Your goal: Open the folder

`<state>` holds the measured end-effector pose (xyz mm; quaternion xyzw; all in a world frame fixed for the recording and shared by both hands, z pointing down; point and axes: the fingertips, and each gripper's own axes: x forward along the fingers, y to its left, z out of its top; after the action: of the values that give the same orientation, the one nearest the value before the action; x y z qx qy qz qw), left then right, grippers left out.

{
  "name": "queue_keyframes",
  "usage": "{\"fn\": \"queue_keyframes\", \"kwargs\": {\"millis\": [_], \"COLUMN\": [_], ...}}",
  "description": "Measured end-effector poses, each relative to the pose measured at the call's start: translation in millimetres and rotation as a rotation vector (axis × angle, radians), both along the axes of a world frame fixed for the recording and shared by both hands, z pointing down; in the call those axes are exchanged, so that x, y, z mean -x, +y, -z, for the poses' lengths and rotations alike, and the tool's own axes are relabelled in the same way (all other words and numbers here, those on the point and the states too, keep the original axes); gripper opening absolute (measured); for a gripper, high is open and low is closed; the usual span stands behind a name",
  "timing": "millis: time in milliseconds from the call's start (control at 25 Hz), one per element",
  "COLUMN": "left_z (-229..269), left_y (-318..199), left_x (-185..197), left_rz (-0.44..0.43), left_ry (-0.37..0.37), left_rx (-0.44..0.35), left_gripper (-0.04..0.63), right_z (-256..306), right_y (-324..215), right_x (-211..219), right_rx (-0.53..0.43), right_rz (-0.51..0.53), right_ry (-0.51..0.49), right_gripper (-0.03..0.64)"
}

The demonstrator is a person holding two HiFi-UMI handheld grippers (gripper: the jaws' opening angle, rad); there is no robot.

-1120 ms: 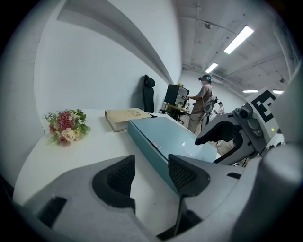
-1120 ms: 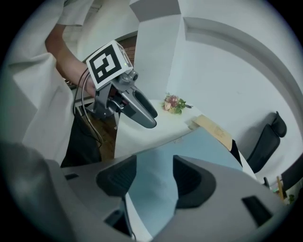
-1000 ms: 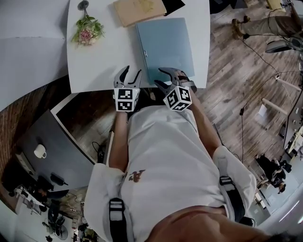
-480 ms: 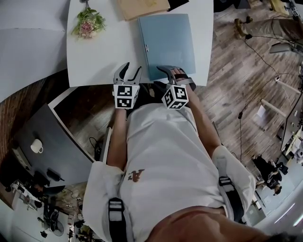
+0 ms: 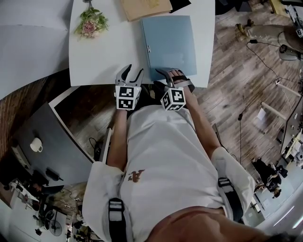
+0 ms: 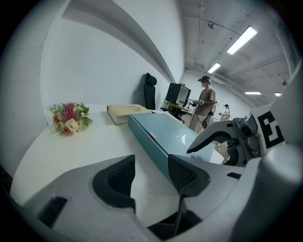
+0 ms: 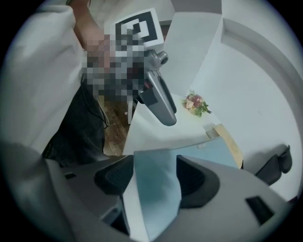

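Here the folder [image 5: 169, 45] lies upper centre on the table [image 5: 104, 61], long axis up-frame. The nearer right gripper [image 5: 165, 74] straddles its bottom edge, spread jaws just narrowing, not yet pinching. The left gripper [image 5: 133, 71] gapes empty alongside.

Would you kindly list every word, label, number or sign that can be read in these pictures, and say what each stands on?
No text reads clearly in any view.
Small tag on the folder spine: too small to read.
Print on the brown book cover: too faint to read.
Emblem on the white shirt: too blurred to read.
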<state>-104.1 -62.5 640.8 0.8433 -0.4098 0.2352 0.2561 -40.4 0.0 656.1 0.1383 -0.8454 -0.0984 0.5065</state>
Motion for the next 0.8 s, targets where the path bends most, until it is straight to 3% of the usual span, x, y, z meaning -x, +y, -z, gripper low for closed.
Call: {"fn": "queue_keyframes", "kwargs": {"millis": [280, 440, 800], "left_z": [0, -1, -4], "left_y": [2, 3, 3], "left_x": [0, -2, -7], "left_rz": [-0.006, -0.012, -0.034], "left_ry": [0.0, 0.003, 0.004], "left_rx": [0.002, 0.005, 0.017], "left_gripper": [0.219, 0.219, 0.219], "right_z": [-4, -6, -4], "right_y": [9, 16, 17], "right_x": [4, 8, 9], "right_rx": [0.019, 0.044, 0.146], "right_rz": [0.037, 0.027, 0.002], "right_ry": [0.013, -0.001, -0.052], "right_gripper": [0.219, 0.08, 0.041]}}
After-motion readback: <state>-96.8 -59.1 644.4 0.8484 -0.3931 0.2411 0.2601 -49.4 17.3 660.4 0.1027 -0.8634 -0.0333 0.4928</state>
